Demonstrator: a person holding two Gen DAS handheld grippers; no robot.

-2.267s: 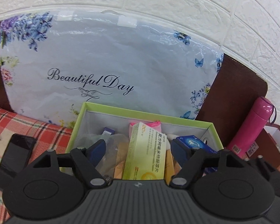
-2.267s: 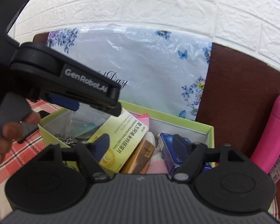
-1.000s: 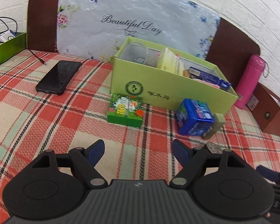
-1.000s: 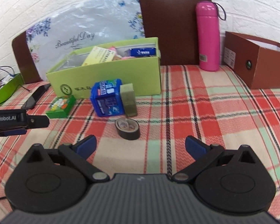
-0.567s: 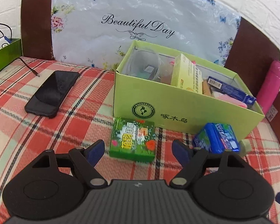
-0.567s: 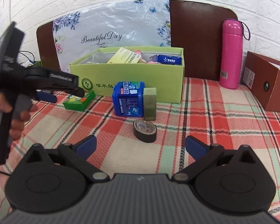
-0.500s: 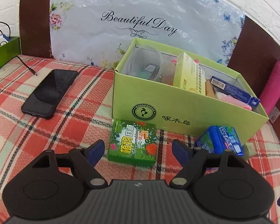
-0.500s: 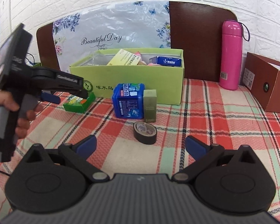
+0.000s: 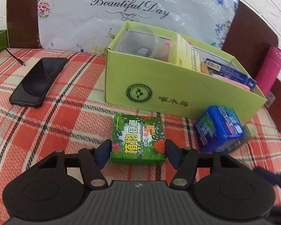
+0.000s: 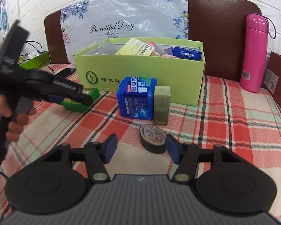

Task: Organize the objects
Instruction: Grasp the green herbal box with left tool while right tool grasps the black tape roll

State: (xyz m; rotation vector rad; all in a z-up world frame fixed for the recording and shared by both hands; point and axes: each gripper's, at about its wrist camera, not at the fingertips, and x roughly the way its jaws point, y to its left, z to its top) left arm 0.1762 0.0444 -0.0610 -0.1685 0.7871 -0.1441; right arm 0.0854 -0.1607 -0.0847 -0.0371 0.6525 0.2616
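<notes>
On a red plaid cloth (image 9: 46,131), beside a lime-green storage box (image 9: 159,86) already crowded with packets, I work two grippers at once, and the box itself poses my biggest risk: it stands just behind everything loose, so a careless lift could catch its front wall and shove or tip it. Next in size, the blue tub (image 10: 136,97) stands with a small olive carton (image 10: 162,105) touching its side; a sweep of either tool could topple the pair. My left gripper (image 9: 138,152) brackets the green leaf-printed box (image 9: 138,138), jaws closing, pads right at its two sides, though I cannot tell that they press yet; since they sit only at its near end, I judge it may pivot or slide out when raised. My right gripper (image 10: 141,148) is closing too, yet the dark tape roll (image 10: 152,137) lies off-centre, against the right-hand pad with bare cloth on the other side; a squeeze from here likely nudges the roll away or pinches only its rim. The black phone (image 9: 37,80) lies well apart, safe for now.
</notes>
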